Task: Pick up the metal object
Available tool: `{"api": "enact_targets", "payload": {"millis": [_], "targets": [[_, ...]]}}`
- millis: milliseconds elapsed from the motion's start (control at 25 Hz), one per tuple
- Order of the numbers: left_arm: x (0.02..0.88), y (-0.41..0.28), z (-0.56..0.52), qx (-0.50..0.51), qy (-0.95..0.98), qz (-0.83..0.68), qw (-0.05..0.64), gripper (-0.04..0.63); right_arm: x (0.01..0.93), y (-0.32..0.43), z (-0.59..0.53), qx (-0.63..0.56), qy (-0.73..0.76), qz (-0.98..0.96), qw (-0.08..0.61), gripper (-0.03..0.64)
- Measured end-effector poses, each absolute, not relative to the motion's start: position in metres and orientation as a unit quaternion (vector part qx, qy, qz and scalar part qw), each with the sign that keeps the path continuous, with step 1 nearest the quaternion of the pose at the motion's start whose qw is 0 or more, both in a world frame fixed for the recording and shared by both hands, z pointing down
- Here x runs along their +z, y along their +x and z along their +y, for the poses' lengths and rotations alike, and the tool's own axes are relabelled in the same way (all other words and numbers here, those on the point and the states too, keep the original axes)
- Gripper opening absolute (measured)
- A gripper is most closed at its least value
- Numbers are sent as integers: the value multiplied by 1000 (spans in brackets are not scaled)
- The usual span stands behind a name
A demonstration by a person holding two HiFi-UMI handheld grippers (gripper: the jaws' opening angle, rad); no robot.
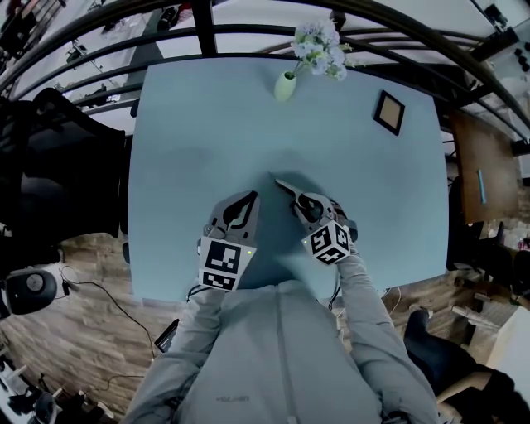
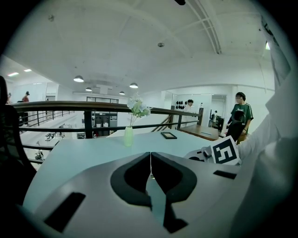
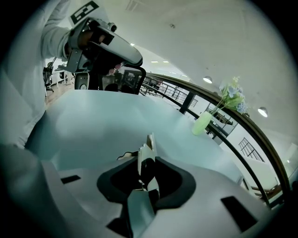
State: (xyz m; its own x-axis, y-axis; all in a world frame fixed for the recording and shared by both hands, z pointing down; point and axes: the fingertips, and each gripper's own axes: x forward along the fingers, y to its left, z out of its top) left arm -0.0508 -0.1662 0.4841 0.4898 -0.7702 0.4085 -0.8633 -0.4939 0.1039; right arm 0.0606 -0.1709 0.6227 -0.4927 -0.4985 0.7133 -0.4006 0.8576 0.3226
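- The right gripper [image 1: 300,204] has its jaws narrowed onto the metal object [image 3: 149,147], a thin shiny piece that stands on edge between the pads and pokes out past the tips. It sits low over the near middle of the table [image 1: 207,124]; I cannot tell whether it is clear of the top.
- Main risk, as I judge it: the hold is on a slim, smooth edge, so the piece could pivot or slide out under a fast lift or a slackened squeeze.
- If the tip is touching the top, a tilted lift could lever it loose (a slow, straight rise looks safer).
- The left gripper [image 2: 150,155] is closed on nothing, just beside the right one. A sideways drift could knock the piece.
- Surface: a pale blue, matt table, bare near the grippers. A vase [image 1: 284,86] with flowers [image 1: 319,45] and a small frame [image 1: 389,111] stand near the far edge, well apart from the work.
- Room: a dark railing [image 1: 248,18] runs behind the table. Beyond it are round ceiling lamps [image 2: 78,79] and people [image 2: 241,111] far off.
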Motion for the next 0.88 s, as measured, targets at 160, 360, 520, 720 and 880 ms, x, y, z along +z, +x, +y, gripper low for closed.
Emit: {"api": "enact_targets", "payload": {"millis": [160, 360, 520, 720, 880], "targets": [[478, -55, -166, 152, 848, -487, 142, 28, 610, 58, -172, -62, 271, -865, 417, 104], [467, -57, -159, 147, 845, -496, 133, 28, 587, 59, -169, -72, 286, -870, 396, 103], [459, -60, -153, 142, 842, -505, 121, 28, 566, 59, -169, -86, 300, -872, 376, 101], [449, -65, -147, 138, 840, -514, 108, 28, 535, 57, -168, -97, 324, -878, 338, 101], [440, -67, -141, 134, 839, -519, 98, 28, 509, 58, -163, -98, 343, -882, 306, 101]]}}
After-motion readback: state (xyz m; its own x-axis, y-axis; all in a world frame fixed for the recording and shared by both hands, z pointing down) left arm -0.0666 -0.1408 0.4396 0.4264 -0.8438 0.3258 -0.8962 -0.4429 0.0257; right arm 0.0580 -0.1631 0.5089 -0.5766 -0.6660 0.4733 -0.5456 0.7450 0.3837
